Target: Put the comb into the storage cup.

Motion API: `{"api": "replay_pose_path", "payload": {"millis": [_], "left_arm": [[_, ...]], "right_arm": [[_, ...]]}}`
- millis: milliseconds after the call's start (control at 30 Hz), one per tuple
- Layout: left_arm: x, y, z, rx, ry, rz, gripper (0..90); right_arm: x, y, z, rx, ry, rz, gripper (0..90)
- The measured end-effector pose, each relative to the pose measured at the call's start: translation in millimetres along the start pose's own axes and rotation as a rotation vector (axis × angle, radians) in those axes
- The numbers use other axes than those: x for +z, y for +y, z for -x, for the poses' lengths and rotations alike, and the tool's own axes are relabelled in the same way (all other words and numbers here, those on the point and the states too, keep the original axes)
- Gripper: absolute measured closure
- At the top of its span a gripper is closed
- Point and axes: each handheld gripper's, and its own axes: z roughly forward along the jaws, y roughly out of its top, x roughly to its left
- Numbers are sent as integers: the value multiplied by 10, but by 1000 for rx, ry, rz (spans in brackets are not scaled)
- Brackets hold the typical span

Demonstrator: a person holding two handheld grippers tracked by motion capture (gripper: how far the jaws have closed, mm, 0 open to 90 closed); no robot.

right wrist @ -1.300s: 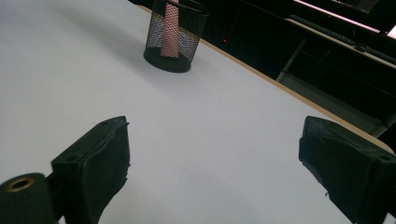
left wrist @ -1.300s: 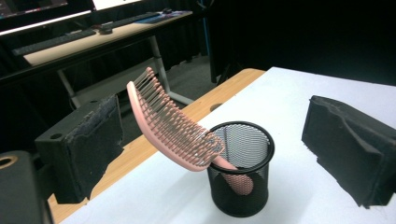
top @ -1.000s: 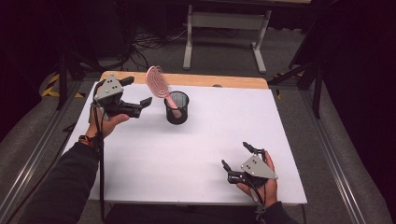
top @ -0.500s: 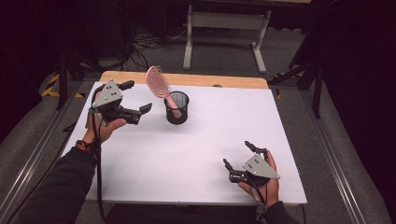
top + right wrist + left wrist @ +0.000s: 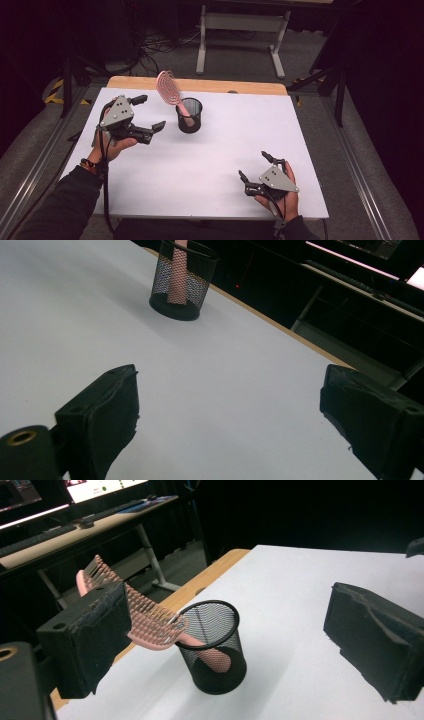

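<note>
Seen from the high view, white table (image 5: 210, 165) with a black mesh cup (image 5: 189, 116) toward the far edge, pink hairbrush (image 5: 170, 90) standing handle-down inside, bristled head leaning out over the rim toward the left. Left gripper (image 5: 150, 112) just beside the cup, jaws spread wide and empty, probably angled that way to close on the brush head. Right gripper (image 5: 256, 167) well apart near the front edge, jaws wide, holding nothing, likely parked out of the way.

From the left gripper view, brush head (image 5: 150, 620) partly behind the near jaw pad, cup (image 5: 215, 650) between the open jaws.

From the right gripper view, cup (image 5: 182, 282) far off beyond bare table. No readable brand, label or writing anywhere.
</note>
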Motion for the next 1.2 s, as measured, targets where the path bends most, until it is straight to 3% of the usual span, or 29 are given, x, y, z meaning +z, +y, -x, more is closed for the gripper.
{"api": "replay_pose_path", "payload": {"millis": [400, 1200], "left_arm": [[-78, -47, 134, 35, -19, -5, 59], [-247, -151, 318, 64, -51, -8, 58]], "right_arm": [[1, 4, -4, 7, 4, 5, 98], [-7, 17, -10, 2, 8, 7, 98]]}}
